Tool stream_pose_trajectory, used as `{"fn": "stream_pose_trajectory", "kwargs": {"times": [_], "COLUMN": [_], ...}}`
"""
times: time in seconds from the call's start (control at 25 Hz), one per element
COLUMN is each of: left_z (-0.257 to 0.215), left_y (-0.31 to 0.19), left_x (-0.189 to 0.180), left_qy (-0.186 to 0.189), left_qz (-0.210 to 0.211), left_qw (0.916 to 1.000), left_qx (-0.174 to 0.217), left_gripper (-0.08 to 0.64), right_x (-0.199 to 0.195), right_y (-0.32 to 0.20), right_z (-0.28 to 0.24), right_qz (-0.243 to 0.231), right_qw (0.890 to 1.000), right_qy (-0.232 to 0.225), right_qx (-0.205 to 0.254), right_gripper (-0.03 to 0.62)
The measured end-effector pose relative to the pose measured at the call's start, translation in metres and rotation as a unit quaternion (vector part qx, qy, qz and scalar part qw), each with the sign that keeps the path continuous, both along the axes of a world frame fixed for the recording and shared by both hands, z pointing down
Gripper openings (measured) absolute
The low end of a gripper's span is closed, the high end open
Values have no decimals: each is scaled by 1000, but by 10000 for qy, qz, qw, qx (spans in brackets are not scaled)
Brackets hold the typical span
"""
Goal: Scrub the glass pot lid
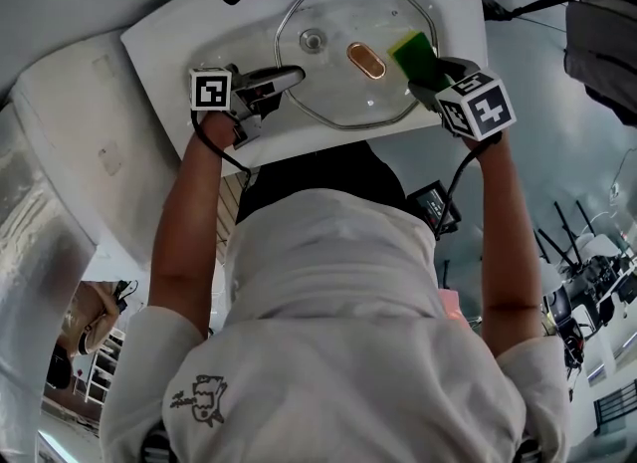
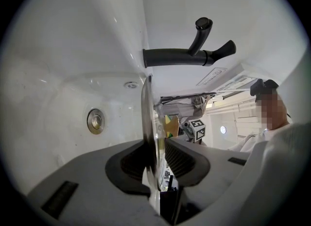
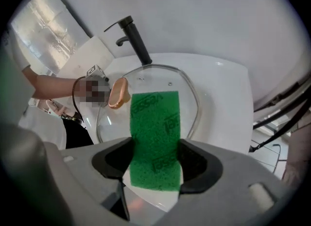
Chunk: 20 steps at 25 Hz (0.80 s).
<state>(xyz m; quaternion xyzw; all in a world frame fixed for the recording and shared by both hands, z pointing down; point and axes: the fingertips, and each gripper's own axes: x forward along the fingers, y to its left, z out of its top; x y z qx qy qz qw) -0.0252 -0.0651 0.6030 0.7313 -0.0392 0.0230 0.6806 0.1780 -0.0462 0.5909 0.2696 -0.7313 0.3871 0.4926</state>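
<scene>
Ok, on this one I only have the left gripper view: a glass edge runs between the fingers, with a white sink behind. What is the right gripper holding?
Observer: The right gripper is shut on a green sponge, which sticks out well past its fingers.
Reviewer: Where is that sponge relative to the lid?
Observer: In the head view it sits over the right side of the glass pot lid, just right of the copper-coloured handle.
Reviewer: And which part of the lid is my gripper on?
Observer: The left gripper pinches the lid's left rim, on the side opposite the sponge.
</scene>
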Motion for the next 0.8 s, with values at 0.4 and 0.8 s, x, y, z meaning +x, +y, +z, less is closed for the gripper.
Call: {"fn": "stream_pose_trajectory", "kwargs": {"times": [0.4, 0.8], "left_z": [6, 4], "left_y": [2, 0], "left_x": [-5, -1], "left_qy": [-141, -47], "left_qz": [36, -58], "left_qw": [9999, 10000], "left_qx": [-87, 30], "left_gripper": [106, 110], "right_x": [32, -86], "right_y": [-2, -91], "right_z": [-3, -12], "right_qz": [-112, -2394], "right_qw": [9996, 9709], "right_qy": [121, -54], "right_qx": [-219, 69], "right_gripper": [290, 290]}}
